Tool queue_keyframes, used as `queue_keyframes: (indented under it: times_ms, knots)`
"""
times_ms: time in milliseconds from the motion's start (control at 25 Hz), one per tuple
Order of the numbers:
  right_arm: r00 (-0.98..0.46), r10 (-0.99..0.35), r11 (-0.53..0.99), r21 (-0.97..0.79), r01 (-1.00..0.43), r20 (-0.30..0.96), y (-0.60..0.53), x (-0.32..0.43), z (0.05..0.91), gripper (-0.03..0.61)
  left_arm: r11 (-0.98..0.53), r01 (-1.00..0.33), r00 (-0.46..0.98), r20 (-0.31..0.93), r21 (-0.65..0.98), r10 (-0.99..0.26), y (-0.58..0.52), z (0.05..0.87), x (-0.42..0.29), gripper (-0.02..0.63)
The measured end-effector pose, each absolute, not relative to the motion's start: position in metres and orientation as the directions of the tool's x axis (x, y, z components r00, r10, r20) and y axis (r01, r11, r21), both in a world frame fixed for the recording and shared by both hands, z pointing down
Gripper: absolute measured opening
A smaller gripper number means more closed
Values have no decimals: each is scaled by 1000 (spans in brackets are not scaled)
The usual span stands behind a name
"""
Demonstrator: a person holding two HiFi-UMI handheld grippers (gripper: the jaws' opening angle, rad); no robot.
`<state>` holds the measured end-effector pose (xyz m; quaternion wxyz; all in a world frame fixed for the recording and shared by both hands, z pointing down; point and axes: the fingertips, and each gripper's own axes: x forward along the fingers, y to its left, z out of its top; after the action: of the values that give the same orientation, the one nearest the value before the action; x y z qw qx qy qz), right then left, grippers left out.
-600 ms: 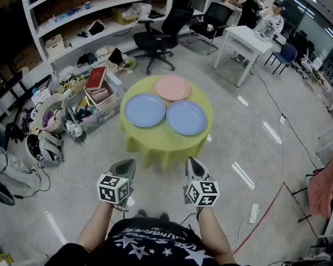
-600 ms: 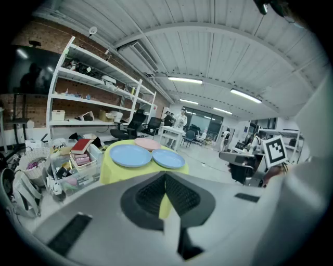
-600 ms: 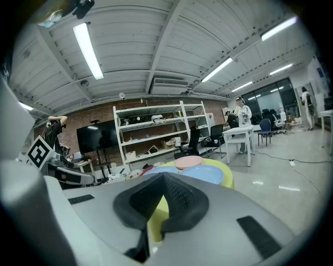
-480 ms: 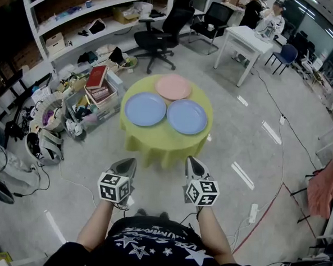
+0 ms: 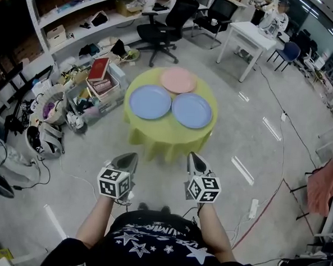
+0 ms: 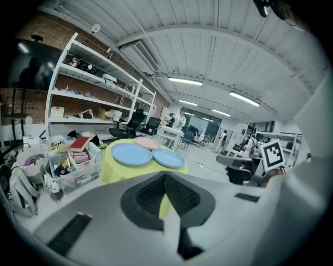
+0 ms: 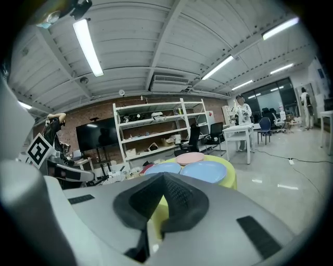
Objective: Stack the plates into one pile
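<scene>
Lying unstacked on the yellow table are seen one blue plate, another blue plate and a pink plate; the left gripper and the right gripper are held with jaws together, empty, well short of it.

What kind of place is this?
Likely a lab or workshop-style office: cluttered open shelving, a swivel chair, a white desk, and crates of odds and ends on the floor.

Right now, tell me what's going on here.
A person stands a little way back from a round table with a yellow cloth over it, a gripper in each hand. The left gripper and the right gripper are both shut and empty. On the table lie two blue plates and a pink plate, side by side, not yet piled.
</scene>
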<state>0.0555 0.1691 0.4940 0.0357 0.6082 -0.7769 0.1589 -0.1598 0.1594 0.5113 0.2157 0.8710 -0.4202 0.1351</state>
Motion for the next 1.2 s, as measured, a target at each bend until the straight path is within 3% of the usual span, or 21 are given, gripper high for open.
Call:
queue_keyframes:
  times_ms: [920, 1200]
  knots:
    - [-100, -947, 23, -245, -969, 306, 143, 67, 528, 14, -549, -764, 645, 440, 339, -625, 148, 548, -195, 17]
    - [-137, -930, 32, -297, -954, 342, 84, 83, 548, 15, -518, -792, 609, 456, 322, -649, 107, 552, -184, 18]
